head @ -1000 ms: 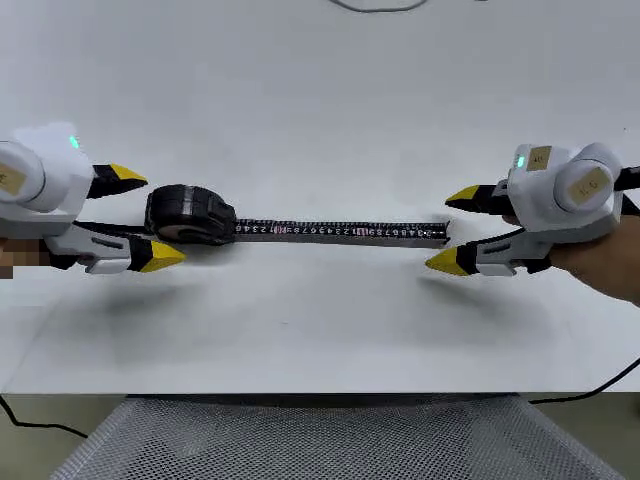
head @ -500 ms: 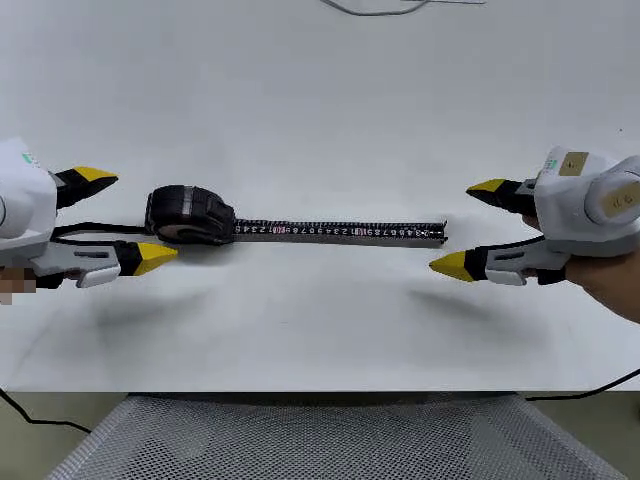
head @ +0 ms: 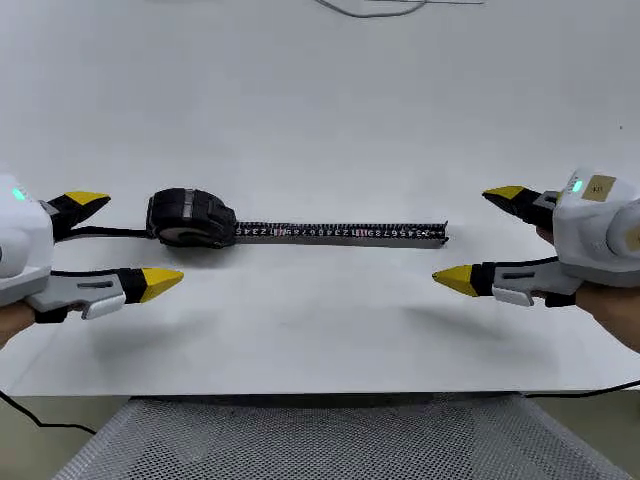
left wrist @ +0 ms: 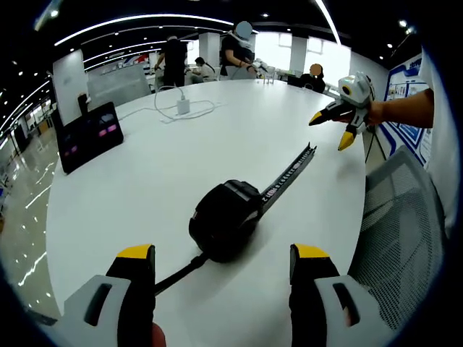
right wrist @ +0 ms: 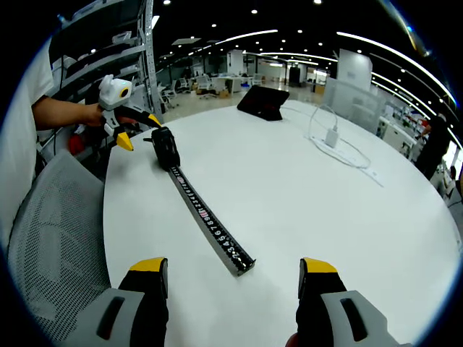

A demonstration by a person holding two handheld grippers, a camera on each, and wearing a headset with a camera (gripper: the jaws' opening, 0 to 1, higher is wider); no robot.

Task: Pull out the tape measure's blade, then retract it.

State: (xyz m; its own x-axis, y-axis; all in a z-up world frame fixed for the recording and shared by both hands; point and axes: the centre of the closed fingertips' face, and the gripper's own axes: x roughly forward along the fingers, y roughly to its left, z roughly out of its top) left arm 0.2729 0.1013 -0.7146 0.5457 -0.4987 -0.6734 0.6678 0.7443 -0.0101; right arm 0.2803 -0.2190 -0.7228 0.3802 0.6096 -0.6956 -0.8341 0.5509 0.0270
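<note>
A black tape measure case (head: 187,217) (left wrist: 224,217) (right wrist: 165,147) lies on the white table (head: 330,120). Its blade (head: 340,233) (left wrist: 289,173) (right wrist: 210,224) stretches flat across the table to the right and ends at a hook (head: 443,236) (right wrist: 244,267). A thin black strap (head: 115,232) (left wrist: 177,273) trails from the case's left side. My left gripper (head: 128,240) (left wrist: 223,254) hovers open just left of the case, touching nothing. My right gripper (head: 480,235) (right wrist: 233,269) stands open a short way right of the blade's hook, apart from it.
A white cable (head: 390,5) runs along the table's far edge. A charger with its cord (left wrist: 181,108) (right wrist: 334,139) and a dark tablet (left wrist: 90,134) (right wrist: 264,101) sit farther off. A grey mesh chair (head: 330,435) stands below the table's near edge. People stand in the background.
Both grippers have drawn back outward from the tape measure, the left to the left and the right to the right. The case and pulled-out blade stay where they were.
</note>
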